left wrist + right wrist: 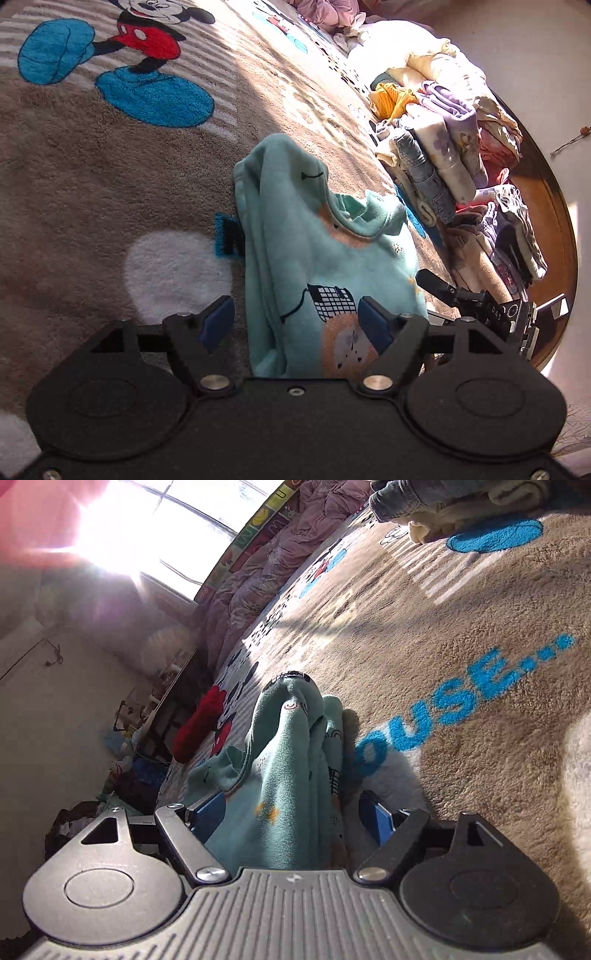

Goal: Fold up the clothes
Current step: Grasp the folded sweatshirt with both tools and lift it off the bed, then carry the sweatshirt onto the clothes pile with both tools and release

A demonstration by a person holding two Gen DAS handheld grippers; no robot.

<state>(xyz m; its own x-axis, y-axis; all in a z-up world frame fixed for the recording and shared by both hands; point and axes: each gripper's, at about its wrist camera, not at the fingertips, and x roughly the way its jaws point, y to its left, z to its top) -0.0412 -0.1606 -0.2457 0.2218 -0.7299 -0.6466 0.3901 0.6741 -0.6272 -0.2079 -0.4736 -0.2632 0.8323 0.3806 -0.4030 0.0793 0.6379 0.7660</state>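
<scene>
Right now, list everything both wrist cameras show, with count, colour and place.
Mint-green printed fleece garment: one, rumpled on the blanket, between both grippers' fingers.
Brown plush cartoon-mouse blanket: one, brown with blue, red and white print, under everything.
Stack of folded clothes: one stack, denim, cream and lilac, right of the garment.
Loose heap of clothes: one, mixed colours, beyond the stack at the bed's edge.
Yellow knit item: one, behind the stack.
Pink-lilac quilt: one, far end by the window.
Left gripper: black, blue pads, open over the garment.
Right gripper: black, blue pads, open astride the garment.
</scene>
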